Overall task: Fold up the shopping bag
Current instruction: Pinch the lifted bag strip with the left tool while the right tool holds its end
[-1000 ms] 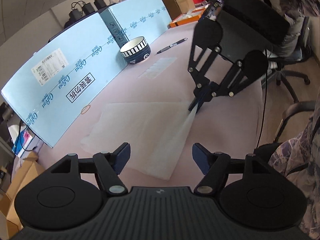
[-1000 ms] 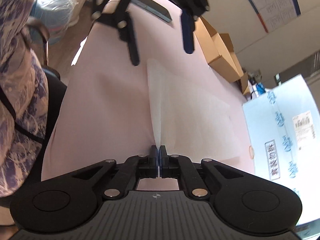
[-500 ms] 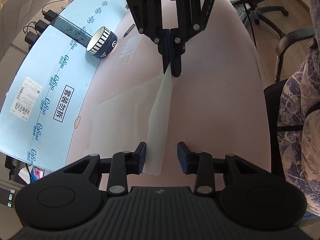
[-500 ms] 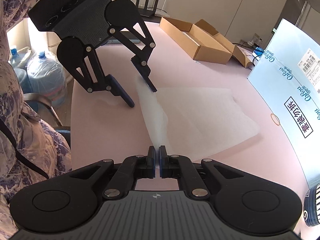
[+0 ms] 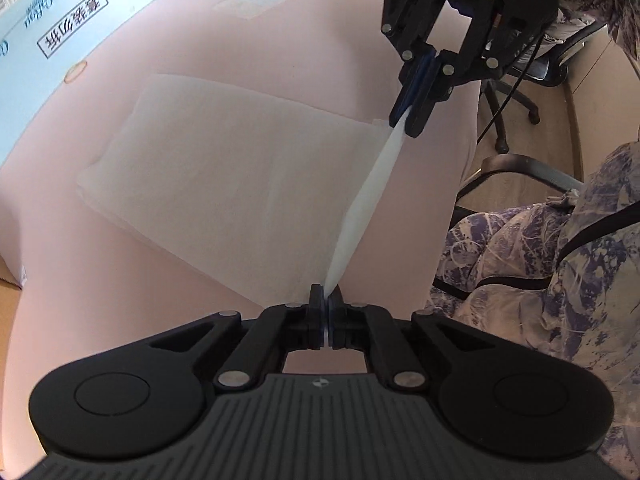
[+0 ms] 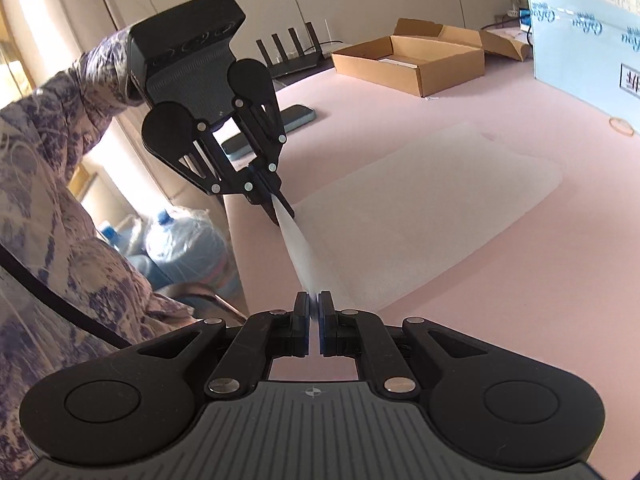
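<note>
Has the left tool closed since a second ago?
Yes. The left tool, open above the bag before, is now shut on its near edge, which is lifted off the pink table.

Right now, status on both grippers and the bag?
Left gripper and right gripper: both shut on shopping bag, one at each end of near edge. Edge lifted taut, rest flat on pink table. Nothing in the way.

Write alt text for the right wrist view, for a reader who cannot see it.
Two black grippers, the right gripper in the foreground and the left gripper opposite, each have their jaws shut on one edge of a translucent white shopping bag, lifting that edge taut between them. The rest of the bag lies flat on a pink table, with an open cardboard box behind.
</note>
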A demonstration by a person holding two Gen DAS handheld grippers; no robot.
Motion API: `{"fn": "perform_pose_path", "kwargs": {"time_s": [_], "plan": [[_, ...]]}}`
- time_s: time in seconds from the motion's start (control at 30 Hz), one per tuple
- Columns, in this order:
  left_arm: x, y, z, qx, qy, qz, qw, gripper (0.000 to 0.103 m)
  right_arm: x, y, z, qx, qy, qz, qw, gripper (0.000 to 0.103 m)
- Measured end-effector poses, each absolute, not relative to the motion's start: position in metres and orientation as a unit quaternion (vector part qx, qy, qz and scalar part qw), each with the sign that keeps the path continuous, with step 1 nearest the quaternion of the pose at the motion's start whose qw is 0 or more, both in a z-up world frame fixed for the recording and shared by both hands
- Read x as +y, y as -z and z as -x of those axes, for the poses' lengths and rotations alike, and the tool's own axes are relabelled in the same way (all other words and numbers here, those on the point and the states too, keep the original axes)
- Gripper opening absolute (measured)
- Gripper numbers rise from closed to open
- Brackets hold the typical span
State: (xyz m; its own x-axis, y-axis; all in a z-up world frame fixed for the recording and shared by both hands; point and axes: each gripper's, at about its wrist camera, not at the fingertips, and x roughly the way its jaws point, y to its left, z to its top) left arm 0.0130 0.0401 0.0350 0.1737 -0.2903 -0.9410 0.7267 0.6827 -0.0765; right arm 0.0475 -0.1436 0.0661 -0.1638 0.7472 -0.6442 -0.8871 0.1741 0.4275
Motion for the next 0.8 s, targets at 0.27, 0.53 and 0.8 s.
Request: {"fn": "perform_pose_path", "kwargs": {"time_s": [0.27,0.53,0.8], "plan": [[0.072,-0.026,-0.042,0.597,0.388,-0.083,0.698,0.026,-0.148,-0.036,-0.065,0.465,-0.615,0.023,0.636,0.006],[0.098,-0.026,-0.058,0.609,0.431,0.016,0.665,0.053,-0.153,-0.031,-0.068,0.486,-0.583,-0.019,0.65,0.001],[0.105,-0.058,-0.034,0.525,0.35,-0.032,0.775,0.059,-0.161,-0.032,-0.058,0.471,-0.569,-0.012,0.674,0.001]]}}
